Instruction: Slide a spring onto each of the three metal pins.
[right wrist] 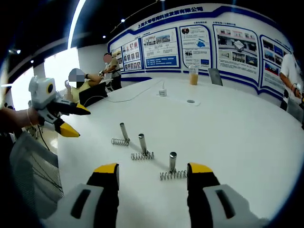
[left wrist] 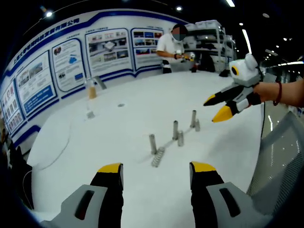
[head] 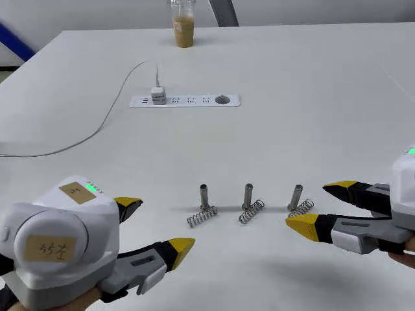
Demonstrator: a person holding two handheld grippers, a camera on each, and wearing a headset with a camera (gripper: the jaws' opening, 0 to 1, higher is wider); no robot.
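Power strip with a white plug and grey cable lies on the white worktop, well beyond both sets of fingers. Cup of brown drink stands at the far edge. People and wall posters sit behind in both gripper views. Bare worktop lies between fingers and pins.

Three metal pins stand upright in a row between the grippers: left-end pin, middle pin, right-end pin. All three are bare and shiny. A coiled spring lies on its side at each foot: left-end spring, middle spring, right-end spring, touching or just beside, cannot tell which.

Left gripper, fingers spread and holding nothing, is well apart from the left-end pin. Right gripper, fingers also spread and holding nothing, is just beside the right-end spring.
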